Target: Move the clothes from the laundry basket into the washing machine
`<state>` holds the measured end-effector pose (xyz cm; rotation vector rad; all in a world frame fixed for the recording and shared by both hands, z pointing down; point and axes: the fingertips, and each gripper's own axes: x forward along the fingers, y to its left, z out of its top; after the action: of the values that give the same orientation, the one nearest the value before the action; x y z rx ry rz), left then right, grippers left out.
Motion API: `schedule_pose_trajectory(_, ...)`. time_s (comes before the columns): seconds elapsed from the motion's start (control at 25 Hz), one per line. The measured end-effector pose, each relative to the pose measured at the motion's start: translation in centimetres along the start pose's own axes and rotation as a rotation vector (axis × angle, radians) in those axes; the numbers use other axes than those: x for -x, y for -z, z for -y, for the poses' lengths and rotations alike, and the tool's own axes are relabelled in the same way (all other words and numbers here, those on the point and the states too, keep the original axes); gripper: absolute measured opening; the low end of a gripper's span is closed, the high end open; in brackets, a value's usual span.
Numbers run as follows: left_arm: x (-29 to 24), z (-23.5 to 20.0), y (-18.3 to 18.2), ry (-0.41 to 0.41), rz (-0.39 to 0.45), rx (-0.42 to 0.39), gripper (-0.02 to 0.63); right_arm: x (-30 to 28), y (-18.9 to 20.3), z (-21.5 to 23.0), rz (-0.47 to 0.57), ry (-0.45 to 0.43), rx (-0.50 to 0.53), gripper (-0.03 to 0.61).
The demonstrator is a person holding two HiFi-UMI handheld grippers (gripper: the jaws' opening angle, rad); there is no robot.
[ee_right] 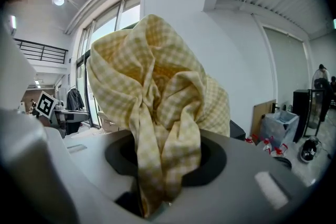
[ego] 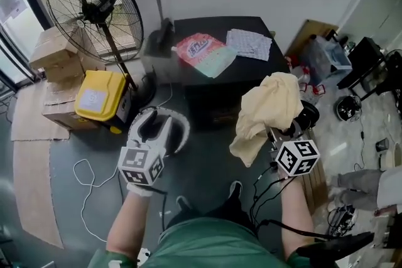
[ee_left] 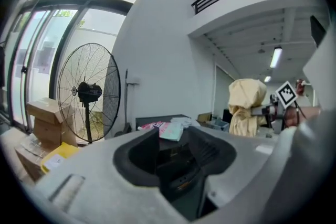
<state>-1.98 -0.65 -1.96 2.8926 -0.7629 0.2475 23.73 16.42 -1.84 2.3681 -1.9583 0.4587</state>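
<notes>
The left pale plastic two-jaw gripper [ego: 153, 127] is held out in front of the body on a bare left forearm [ego: 125, 226], with its square-marked cube [ego: 141, 165] turned upward behind the jaws. The jaws are seen standing apart, and nothing lies between them. The right pale plastic two-jaw gripper [ego: 274, 135] is carried forward on a bare right forearm [ego: 296, 216], well apart from the left one. Its jaws are closed on a pale yellow checked cloth [ee_right: 157, 107], which is pinched between them and bunched above them. The jaw tips seem to be covered by the fabric.
</notes>
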Motion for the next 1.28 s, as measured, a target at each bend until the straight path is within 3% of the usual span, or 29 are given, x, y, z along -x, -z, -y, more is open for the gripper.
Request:
schedule_pose_trajectory(0.4,-7.4,8.5,1.1,-0.117,-0.030,0.011,0.172,-1.2,1.7,11.2,-0.056,-0.115,0.016,0.156)
schedule_pose_trajectory(0.72,-10.9,13.0,4.1,-0.178,-0.073,0.035,0.170,-3.1,3.6,16.8,-0.064,-0.172,0.029,0.158)
schedule_pose_trajectory(1.04,-13.5,11.2,8.3,-0.195,-0.137,0.036,0.170,-7.1,6.3,19.9,-0.059,-0.139,0.012,0.158)
schedule_pose_trajectory(1.28,-18.0,8.5,11.5,-0.134,-0.137,0.016,0.170,-10.5,8.6,20.7,-0.045,-0.106,0.020,0.158)
